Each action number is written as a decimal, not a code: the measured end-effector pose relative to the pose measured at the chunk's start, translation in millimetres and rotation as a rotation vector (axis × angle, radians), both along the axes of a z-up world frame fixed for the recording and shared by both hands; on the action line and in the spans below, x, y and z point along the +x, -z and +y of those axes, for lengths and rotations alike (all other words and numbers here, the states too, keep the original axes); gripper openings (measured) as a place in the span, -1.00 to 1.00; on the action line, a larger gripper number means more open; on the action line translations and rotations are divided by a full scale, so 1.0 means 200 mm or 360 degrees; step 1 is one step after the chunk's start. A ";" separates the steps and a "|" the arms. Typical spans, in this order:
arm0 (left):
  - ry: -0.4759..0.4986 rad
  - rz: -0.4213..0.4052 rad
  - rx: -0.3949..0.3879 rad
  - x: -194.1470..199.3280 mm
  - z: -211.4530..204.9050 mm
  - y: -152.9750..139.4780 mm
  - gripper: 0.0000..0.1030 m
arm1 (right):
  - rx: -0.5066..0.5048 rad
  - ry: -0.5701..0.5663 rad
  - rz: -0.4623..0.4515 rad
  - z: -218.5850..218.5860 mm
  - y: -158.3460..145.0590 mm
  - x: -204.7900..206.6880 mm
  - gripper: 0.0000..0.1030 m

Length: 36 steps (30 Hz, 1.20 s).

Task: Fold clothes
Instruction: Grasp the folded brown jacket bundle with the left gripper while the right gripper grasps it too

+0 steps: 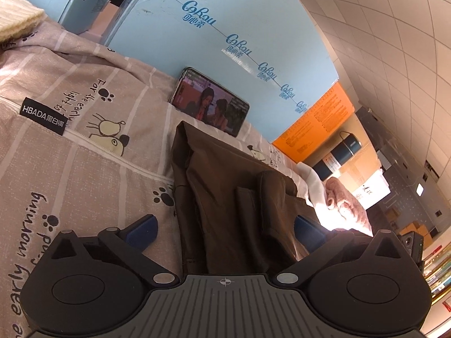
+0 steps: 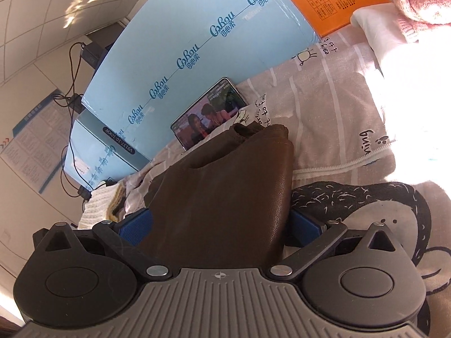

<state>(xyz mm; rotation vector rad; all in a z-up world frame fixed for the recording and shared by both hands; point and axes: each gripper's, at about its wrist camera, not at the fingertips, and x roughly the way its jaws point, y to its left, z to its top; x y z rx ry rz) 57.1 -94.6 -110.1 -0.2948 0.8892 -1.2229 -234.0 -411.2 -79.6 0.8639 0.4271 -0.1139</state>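
Note:
A dark brown leather-like garment (image 1: pixel 225 186) lies bunched on the patterned bed sheet (image 1: pixel 84 169). My left gripper (image 1: pixel 225 228) is open, its blue pads (image 1: pixel 142 229) spread wide on either side of the garment's near part. In the right wrist view the same brown garment (image 2: pixel 222 197) rises in a folded hump between my right gripper's (image 2: pixel 218 225) blue pads (image 2: pixel 135 225), which are spread wide and open around it. I cannot tell whether the pads touch the cloth.
A phone (image 1: pixel 210 102) playing video leans on a light blue box (image 1: pixel 197 14) at the back; it also shows in the right wrist view (image 2: pixel 210 112). An orange box (image 1: pixel 318 129), a dark bottle (image 1: pixel 335 157), pink knitwear (image 1: pixel 346 205), white cloth (image 2: pixel 389 39) and a cream knit (image 2: pixel 95 205) lie around.

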 end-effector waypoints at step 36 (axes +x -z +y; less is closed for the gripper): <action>0.0182 0.0198 -0.0189 -0.01 -0.11 0.06 -0.12 | 0.0053 -0.0435 -0.0169 0.01 0.01 0.08 0.63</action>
